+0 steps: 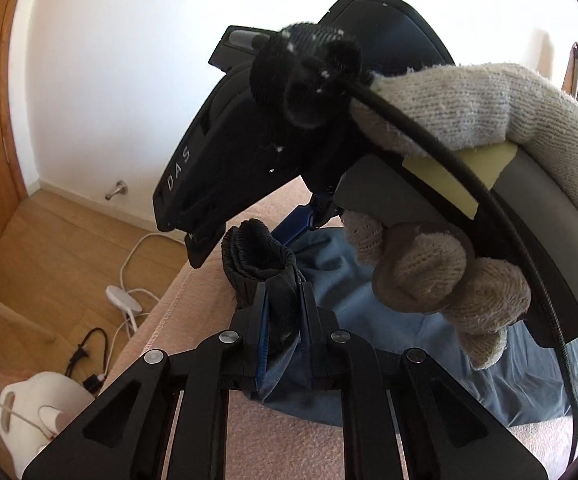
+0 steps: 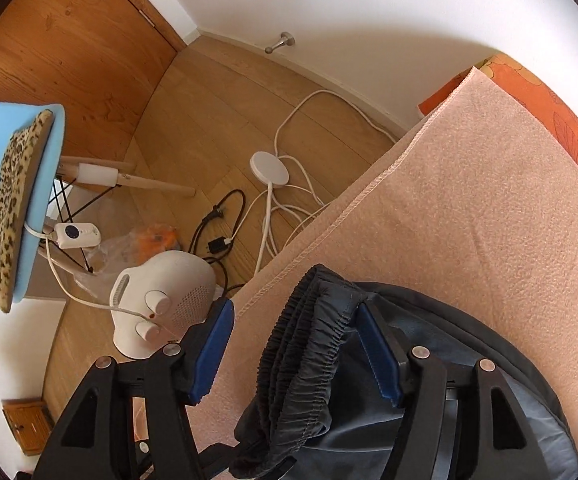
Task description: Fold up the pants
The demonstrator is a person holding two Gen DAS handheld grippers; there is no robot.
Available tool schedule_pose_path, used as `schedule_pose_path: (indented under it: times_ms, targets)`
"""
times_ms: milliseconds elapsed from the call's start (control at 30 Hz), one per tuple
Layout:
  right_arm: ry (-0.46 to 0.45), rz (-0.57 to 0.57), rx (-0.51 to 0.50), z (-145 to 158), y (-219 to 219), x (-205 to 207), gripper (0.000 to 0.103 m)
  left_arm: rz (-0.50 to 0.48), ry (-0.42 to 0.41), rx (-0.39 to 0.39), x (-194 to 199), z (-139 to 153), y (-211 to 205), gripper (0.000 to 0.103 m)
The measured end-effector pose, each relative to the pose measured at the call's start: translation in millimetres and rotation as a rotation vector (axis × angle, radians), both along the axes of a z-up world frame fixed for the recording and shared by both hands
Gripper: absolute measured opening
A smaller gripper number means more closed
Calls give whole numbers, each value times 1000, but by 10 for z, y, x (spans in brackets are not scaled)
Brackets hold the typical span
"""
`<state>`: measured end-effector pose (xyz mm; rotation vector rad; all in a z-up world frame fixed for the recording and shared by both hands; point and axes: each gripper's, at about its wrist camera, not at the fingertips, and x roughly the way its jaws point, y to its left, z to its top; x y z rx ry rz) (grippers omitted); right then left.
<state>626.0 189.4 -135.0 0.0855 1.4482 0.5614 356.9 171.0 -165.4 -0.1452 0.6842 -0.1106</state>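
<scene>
Dark blue pants [image 1: 369, 280] lie on a pink blanket [image 1: 289, 448]. In the left wrist view my left gripper [image 1: 283, 320] is shut on a bunched piece at the elastic waistband [image 1: 257, 256], which stands up above its fingers. A gloved hand [image 1: 429, 272] holds my right gripper [image 1: 249, 236] just beyond. In the right wrist view my right gripper [image 2: 295, 350] stands open astride the gathered waistband [image 2: 309, 340]. The fabric lies against the right pad [image 2: 377, 352], and the left pad [image 2: 213, 348] is apart from it.
The blanket's stitched edge [image 2: 329, 220] runs diagonally, with wood floor beyond. On the floor are a white fan heater [image 2: 165, 300], white and black cables [image 2: 269, 200], and a blue chair with a leopard cushion [image 2: 13, 200]. An orange cloth [image 2: 549, 100] lies at the far right.
</scene>
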Motion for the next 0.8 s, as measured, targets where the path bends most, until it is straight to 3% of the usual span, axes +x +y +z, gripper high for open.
schedule_pose_path:
  times_ms: [167, 233, 333, 533, 800]
  targets:
    - [-22, 15, -40, -26, -45, -36, 50, 4, 1, -7, 12, 3, 40, 12]
    - [-4, 3, -6, -4, -152, -15, 32, -8, -8, 9, 21, 18, -5, 12]
    - [16, -30, 68, 63, -315, -17, 18, -30, -26, 38, -36, 48, -110, 12]
    - [-9, -97, 206, 304, -697, -160, 13, -52, -68, 23, -172, 161, -238, 12]
    - [-108, -176, 342, 840, -1400, -553, 12, -153, -164, 44, -422, 725, -703, 12]
